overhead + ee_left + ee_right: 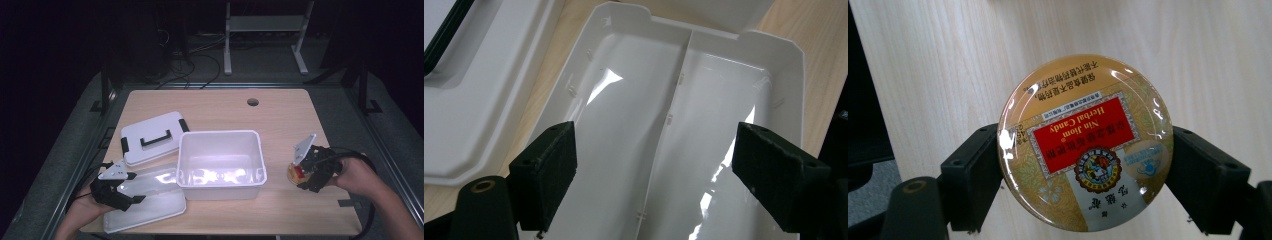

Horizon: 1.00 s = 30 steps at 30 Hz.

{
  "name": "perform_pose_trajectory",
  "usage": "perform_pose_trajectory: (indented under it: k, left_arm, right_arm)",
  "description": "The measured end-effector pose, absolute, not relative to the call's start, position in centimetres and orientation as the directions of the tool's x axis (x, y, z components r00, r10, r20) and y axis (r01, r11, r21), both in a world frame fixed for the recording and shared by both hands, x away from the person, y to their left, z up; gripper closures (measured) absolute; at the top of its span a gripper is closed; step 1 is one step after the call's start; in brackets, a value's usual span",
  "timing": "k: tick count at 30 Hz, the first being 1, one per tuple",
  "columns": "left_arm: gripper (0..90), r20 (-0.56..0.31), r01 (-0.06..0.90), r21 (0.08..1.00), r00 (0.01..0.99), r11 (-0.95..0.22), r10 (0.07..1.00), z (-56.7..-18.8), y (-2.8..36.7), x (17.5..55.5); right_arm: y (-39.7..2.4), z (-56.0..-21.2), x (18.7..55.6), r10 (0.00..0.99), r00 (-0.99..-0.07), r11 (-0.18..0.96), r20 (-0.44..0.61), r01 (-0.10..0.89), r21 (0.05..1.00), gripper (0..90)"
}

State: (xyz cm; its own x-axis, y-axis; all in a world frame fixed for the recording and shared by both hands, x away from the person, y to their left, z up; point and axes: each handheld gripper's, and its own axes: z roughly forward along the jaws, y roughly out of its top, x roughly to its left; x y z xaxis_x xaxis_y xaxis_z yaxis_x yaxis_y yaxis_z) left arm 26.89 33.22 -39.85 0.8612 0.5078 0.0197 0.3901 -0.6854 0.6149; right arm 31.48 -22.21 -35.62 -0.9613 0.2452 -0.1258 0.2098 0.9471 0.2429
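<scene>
Gold-lidded candy tin (pixel 1085 145) sits clamped flat between the right gripper (pixel 306 172) jaws, off the table just right of the white bin (pixel 221 162), while the left gripper (pixel 116 189) hangs wide apart over the tray (pixel 684 145) on the bin's left.

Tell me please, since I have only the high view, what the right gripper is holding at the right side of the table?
Observer: The right gripper is clamped on a round herbal candy tin, jaws pressing its rim from both sides.
Operator: Is the tin off the table?
Observer: I cannot tell; the right gripper view shows its printed lid and bare wood behind it.
Operator: And the left gripper?
Observer: The left gripper stands open, above a shallow white tray with a centre divider, nothing between its pads.
</scene>
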Motion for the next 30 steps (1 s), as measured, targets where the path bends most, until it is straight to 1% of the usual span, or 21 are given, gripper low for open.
perform_pose_trajectory:
  k: [6, 10, 15, 23, 30]
  left_arm:
    - [17.4, 0.018, 0.39, 0.615, 0.862, -0.685, 0.506, -39.9, 33.2, 26.9]
    - [17.4, 0.016, 0.392, 0.619, 0.86, -0.68, 0.511, -39.9, 33.3, 26.9]
    - [17.0, 0.016, 0.391, 0.619, 0.86, -0.681, 0.509, -40.0, 33.5, 26.9]
    - [17.0, 0.014, 0.391, 0.618, 0.862, -0.682, 0.506, -40.1, 33.6, 26.9]
    - [17.0, 0.008, 0.394, 0.619, 0.862, -0.679, 0.508, -40.2, 33.7, 26.9]
  right_arm:
    - [-20.6, -32.7, 32.0, 0.203, -0.967, 0.954, -0.151, 0.161, 0.252, 20.2]
    - [-19.3, -30.9, 32.2, 0.174, -0.971, 0.953, -0.166, 0.124, 0.277, 20.2]
    - [-17.4, -29.1, 32.3, 0.13, -0.974, 0.959, -0.187, 0.075, 0.273, 20.1]
    - [-14.5, -27.3, 32.7, 0.073, -0.977, 0.964, -0.2, 0.018, 0.267, 20.2]
    - [-12.0, -27.1, 33.3, 0.039, -0.981, 0.964, -0.192, -0.014, 0.266, 20.2]
